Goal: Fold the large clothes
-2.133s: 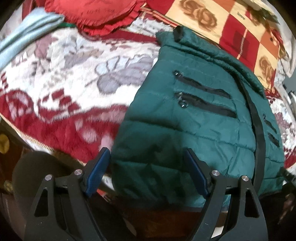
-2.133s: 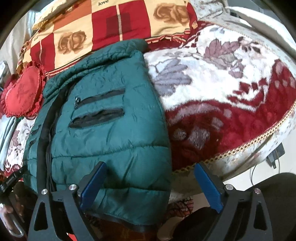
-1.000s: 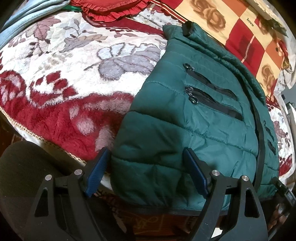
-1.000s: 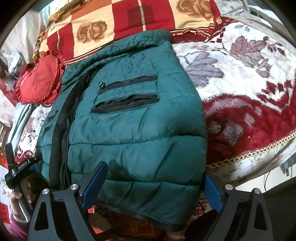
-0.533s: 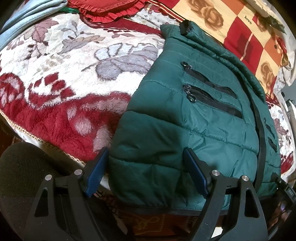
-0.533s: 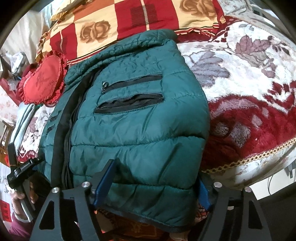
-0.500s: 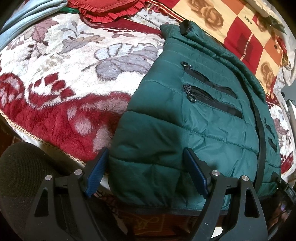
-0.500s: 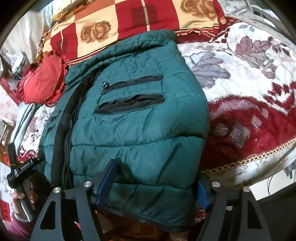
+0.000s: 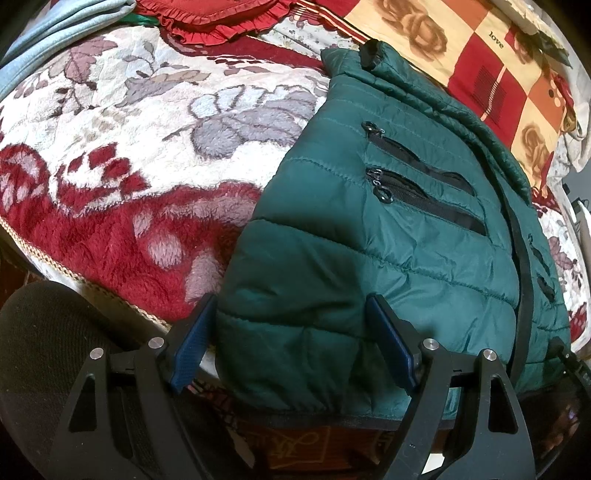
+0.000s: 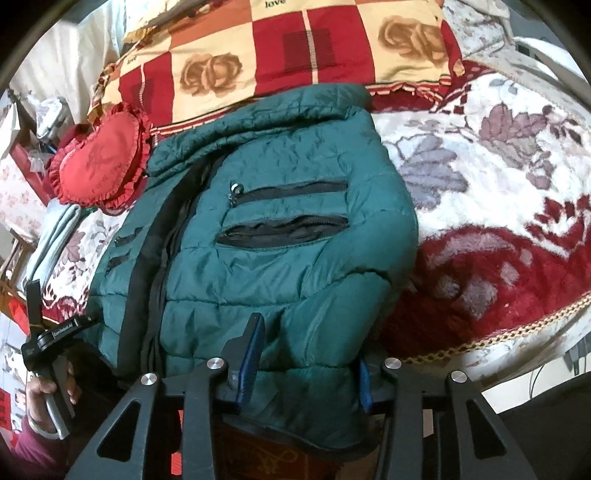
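Note:
A dark green puffer jacket [image 9: 388, 236] lies on the bed with its front up, black zip pockets showing and its hem hanging over the near edge. My left gripper [image 9: 291, 332] is open, its blue pads [image 9: 188, 339] straddling the jacket's left hem corner. In the right wrist view the jacket [image 10: 280, 240] fills the middle. My right gripper [image 10: 306, 350] has closed on the jacket's right hem corner, the puffy fabric bunched between its pads [image 10: 251, 350]. The left gripper's handle and the hand on it [image 10: 48, 362] show at the far left.
The bed carries a red, white and grey floral blanket [image 9: 129, 155] with a braided edge [image 10: 480, 343]. A red heart cushion [image 10: 99, 162], a checked rose pillow [image 10: 288, 48] and folded pale blue cloth [image 9: 55, 33] lie at the back.
My right gripper has narrowed from wide open and now pinches the jacket's hem. The left gripper stays open around the other corner, barely moved.

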The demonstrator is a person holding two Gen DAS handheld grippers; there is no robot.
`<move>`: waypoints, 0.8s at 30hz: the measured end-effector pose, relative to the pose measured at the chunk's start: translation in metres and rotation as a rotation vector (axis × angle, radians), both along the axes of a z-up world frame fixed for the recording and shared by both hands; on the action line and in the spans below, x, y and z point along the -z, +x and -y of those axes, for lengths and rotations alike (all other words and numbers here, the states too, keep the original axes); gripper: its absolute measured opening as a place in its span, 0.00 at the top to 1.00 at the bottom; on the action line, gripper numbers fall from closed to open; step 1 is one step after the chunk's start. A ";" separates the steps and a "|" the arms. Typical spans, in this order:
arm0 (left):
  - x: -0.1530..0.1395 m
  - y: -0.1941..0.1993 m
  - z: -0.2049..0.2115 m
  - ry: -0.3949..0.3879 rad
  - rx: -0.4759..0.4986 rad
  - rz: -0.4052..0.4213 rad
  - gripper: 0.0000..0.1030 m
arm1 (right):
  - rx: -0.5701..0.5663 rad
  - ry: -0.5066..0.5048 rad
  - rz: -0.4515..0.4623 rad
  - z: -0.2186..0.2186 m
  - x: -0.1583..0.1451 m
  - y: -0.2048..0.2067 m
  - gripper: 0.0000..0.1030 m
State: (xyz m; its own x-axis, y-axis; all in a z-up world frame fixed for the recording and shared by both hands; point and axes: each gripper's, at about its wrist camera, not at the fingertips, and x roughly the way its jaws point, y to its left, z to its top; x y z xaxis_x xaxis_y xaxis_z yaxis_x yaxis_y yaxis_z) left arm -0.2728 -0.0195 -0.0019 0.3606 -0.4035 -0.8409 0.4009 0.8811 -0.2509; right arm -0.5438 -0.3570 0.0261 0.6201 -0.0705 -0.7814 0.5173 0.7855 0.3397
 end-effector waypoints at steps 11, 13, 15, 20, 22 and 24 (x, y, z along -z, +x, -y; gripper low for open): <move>0.003 0.003 0.002 0.004 0.016 -0.021 0.16 | -0.021 0.017 0.009 0.004 0.006 0.003 0.68; 0.002 0.001 0.003 0.005 0.029 -0.015 0.21 | -0.022 0.017 0.035 0.005 0.001 -0.001 0.76; -0.001 -0.001 0.004 -0.002 0.046 0.002 0.31 | -0.020 0.024 0.053 0.007 -0.001 -0.002 0.79; -0.005 -0.006 0.005 -0.005 0.064 0.029 0.56 | -0.018 0.034 0.073 0.007 -0.005 -0.001 0.80; -0.009 -0.008 0.005 0.008 0.070 0.046 0.65 | -0.016 0.046 0.090 0.008 -0.009 -0.001 0.80; -0.014 -0.009 0.002 0.007 0.073 0.051 0.73 | -0.016 0.059 0.110 0.010 -0.014 -0.002 0.81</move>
State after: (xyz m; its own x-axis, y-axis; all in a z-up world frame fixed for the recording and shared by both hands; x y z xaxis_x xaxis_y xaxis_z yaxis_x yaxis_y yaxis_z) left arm -0.2822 -0.0217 0.0119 0.3731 -0.4249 -0.8247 0.4765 0.8505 -0.2226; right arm -0.5455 -0.3671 0.0397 0.7027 -0.0158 -0.7113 0.4622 0.7702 0.4394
